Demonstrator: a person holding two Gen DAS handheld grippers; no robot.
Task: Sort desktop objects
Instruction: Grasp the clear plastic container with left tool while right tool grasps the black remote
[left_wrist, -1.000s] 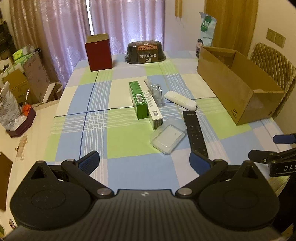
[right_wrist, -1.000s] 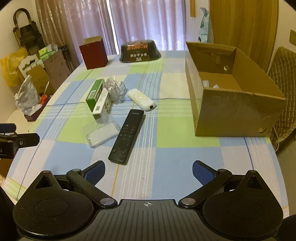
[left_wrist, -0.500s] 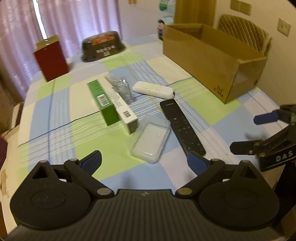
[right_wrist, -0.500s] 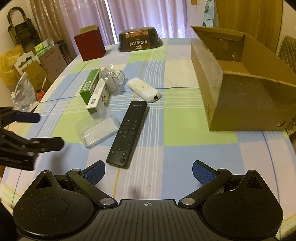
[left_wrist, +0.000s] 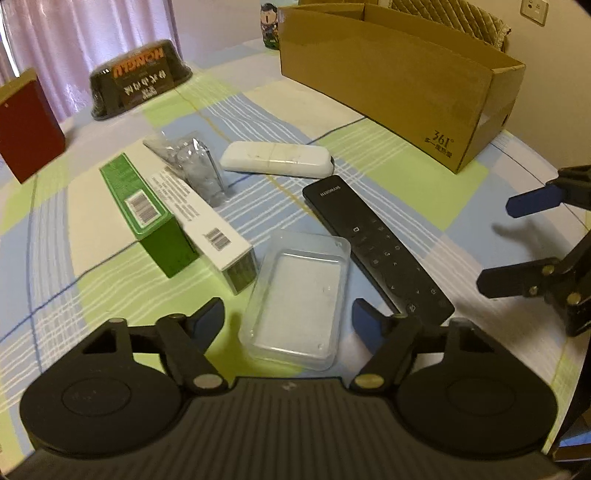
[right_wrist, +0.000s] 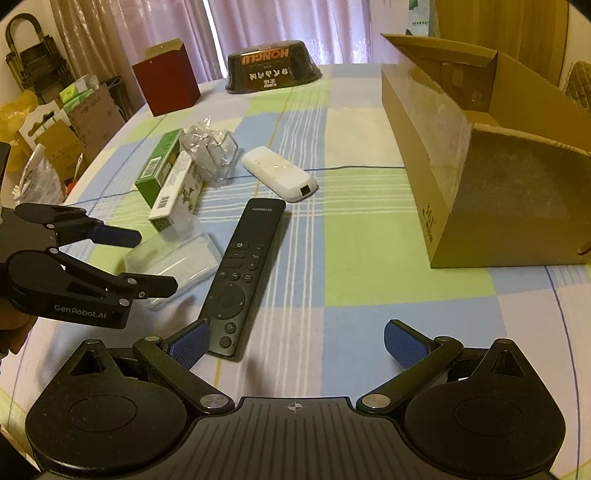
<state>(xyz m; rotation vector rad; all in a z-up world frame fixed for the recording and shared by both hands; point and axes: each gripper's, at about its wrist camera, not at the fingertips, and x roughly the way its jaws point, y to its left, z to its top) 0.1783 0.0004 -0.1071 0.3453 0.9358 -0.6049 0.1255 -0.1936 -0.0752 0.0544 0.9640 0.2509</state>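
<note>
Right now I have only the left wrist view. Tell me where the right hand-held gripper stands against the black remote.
Observer: The right hand-held gripper is open and empty. One of its pads sits just beside the near end of the black remote.
Operator: Report the inside of the cardboard box.
Observer: The cardboard box shows a folded flap with round holes on its far inner wall. Its floor is hidden.
Operator: Say what lies off the table's left edge.
Observer: Beyond the table, cartons and bags stand on the floor.
</note>
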